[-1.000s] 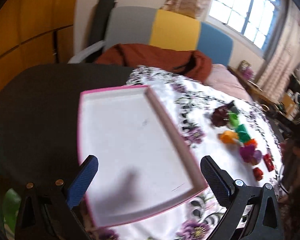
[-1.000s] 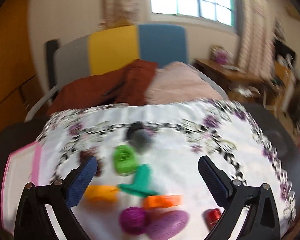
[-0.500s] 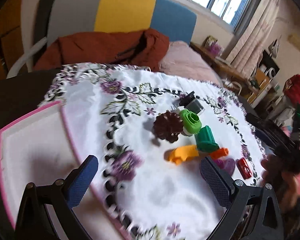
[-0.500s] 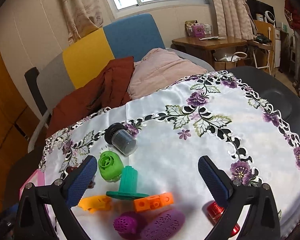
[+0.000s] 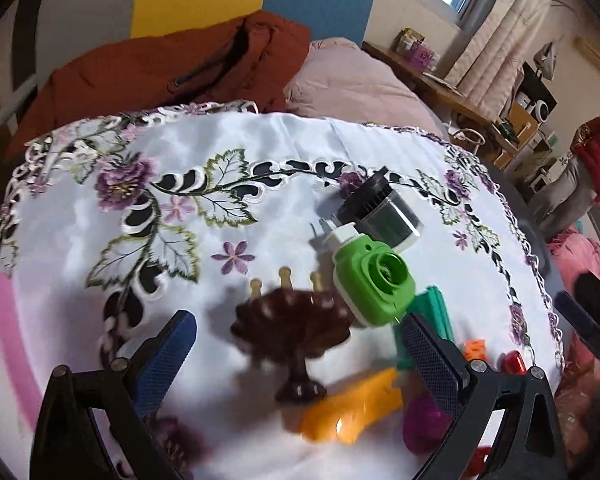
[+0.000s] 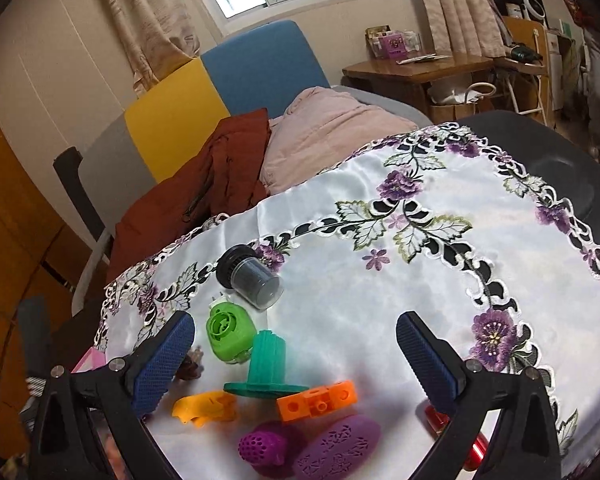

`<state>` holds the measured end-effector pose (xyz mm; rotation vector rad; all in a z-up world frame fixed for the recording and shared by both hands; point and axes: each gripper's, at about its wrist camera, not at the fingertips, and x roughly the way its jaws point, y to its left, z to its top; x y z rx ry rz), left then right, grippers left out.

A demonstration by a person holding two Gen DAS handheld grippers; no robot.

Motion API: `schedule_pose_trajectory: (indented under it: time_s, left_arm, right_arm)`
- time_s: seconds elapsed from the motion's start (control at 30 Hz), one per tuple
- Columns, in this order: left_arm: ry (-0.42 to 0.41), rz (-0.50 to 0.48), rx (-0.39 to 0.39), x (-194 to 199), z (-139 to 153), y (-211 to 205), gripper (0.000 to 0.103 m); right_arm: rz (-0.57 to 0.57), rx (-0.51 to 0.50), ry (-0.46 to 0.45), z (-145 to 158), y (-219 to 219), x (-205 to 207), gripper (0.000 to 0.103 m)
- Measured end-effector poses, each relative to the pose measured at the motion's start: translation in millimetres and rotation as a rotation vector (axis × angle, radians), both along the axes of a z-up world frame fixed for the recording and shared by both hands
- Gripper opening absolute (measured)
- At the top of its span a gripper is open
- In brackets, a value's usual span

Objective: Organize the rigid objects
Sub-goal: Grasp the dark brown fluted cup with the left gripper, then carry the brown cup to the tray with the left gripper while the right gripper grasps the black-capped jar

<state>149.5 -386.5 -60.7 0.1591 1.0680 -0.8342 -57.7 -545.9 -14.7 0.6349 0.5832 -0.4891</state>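
Small plastic objects lie on a white floral tablecloth (image 5: 228, 152). In the left wrist view my left gripper (image 5: 296, 354) is open, its fingers either side of a dark brown stemmed dish (image 5: 292, 326) with pale pegs. Close by lie a green camera-shaped piece (image 5: 374, 286), a black-capped jar (image 5: 380, 212), a teal part (image 5: 436, 312) and an orange piece (image 5: 352, 408). In the right wrist view my right gripper (image 6: 296, 356) is open above the teal flanged part (image 6: 266, 364), an orange block (image 6: 318, 400), a purple ball (image 6: 260, 446) and a purple oval (image 6: 338, 446).
A pink-rimmed white tray (image 5: 4, 320) shows at the left edge. Red pieces (image 6: 436, 418) lie by the right finger. Beyond the table stands a grey, yellow and blue chair (image 6: 228, 76) with rust and pink clothing (image 6: 228, 176). A wooden desk (image 6: 420, 68) stands further back.
My left gripper has swung from above the tray rightward and down onto the toy cluster, now framing the brown dish. The right gripper drew slightly nearer the toys.
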Motion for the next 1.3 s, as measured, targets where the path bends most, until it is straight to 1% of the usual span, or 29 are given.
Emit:
schedule_pose_trajectory:
  time_s: [0.07,0.1,0.13,0.17,0.2,0.23,0.3,0.4,0.47,0.57,0.6,0.67,0.83,1.0,1.13,1.23,1.3]
  left_arm:
    - [0.025,-0.003,-0.004,5.0,-8.0,-4.0,0.102]
    - [0.036,0.0,0.006,8.0,-14.4,-5.0,0.1]
    - [0.041,-0.002,0.004,9.1,-18.2,-4.8,0.09]
    - [0.059,-0.014,-0.011,10.6,-22.8,-3.1,0.075]
    - [0.042,-0.017,-0.018,10.1,-22.1,-1.2,0.072]
    - [0.044,-0.026,-0.037,10.1,-21.3,0.8,0.065]
    - [0.076,-0.021,-0.064,11.4,-21.1,8.5,0.065]
    - [0.074,-0.005,-0.065,4.8,-17.8,21.5,0.065]
    - [0.055,0.01,-0.062,-3.3,-12.3,30.9,0.065]
    - [-0.014,-0.002,-0.053,-24.3,2.5,46.8,0.065]
    - [-0.044,-0.008,-0.06,-34.3,11.0,54.5,0.065]
    - [-0.072,-0.015,-0.088,-46.0,23.0,66.7,0.065]
    - [-0.104,-0.008,-0.14,-72.6,45.1,99.8,0.065]
    - [-0.109,0.031,-0.153,-92.9,53.3,142.7,0.065]
    - [-0.114,0.065,-0.153,-99.4,54.6,175.3,0.065]
    - [-0.128,0.094,-0.143,-100.8,54.6,195.0,0.065]
    - [-0.125,0.122,-0.141,-100.6,53.5,209.1,0.065]
  right_arm:
    - [0.011,0.0,0.005,-0.4,1.8,1.7,0.103]
    - [0.016,0.001,0.006,-0.6,2.2,2.2,0.103]
    - [0.02,0.001,0.008,-1.0,2.6,2.7,0.103]
    - [0.021,0.0,0.012,-1.4,2.8,3.4,0.103]
    - [0.021,-0.001,0.017,-2.0,3.1,3.9,0.103]
    - [0.02,0.0,0.021,-2.6,2.9,4.1,0.103]
    - [0.018,0.005,0.031,-4.7,2.0,5.2,0.103]
    - [0.013,0.007,0.049,-7.4,1.3,6.0,0.103]
    - [0.011,0.009,0.062,-9.3,0.7,6.8,0.103]
    - [0.012,0.021,0.08,-12.8,-0.3,8.5,0.103]
    - [0.013,0.022,0.084,-13.5,-0.4,8.9,0.103]
    - [0.012,0.017,0.092,-14.3,0.2,9.4,0.103]
    - [0.023,0.016,0.116,-17.8,2.7,12.6,0.102]
    - [0.072,-0.02,0.161,-20.4,14.4,22.8,0.1]
    - [0.139,-0.046,0.206,-25.0,27.5,36.6,0.091]
    - [0.177,-0.065,0.229,-25.2,34.8,50.1,0.086]
    - [0.196,-0.091,0.242,-22.1,36.6,64.0,0.085]
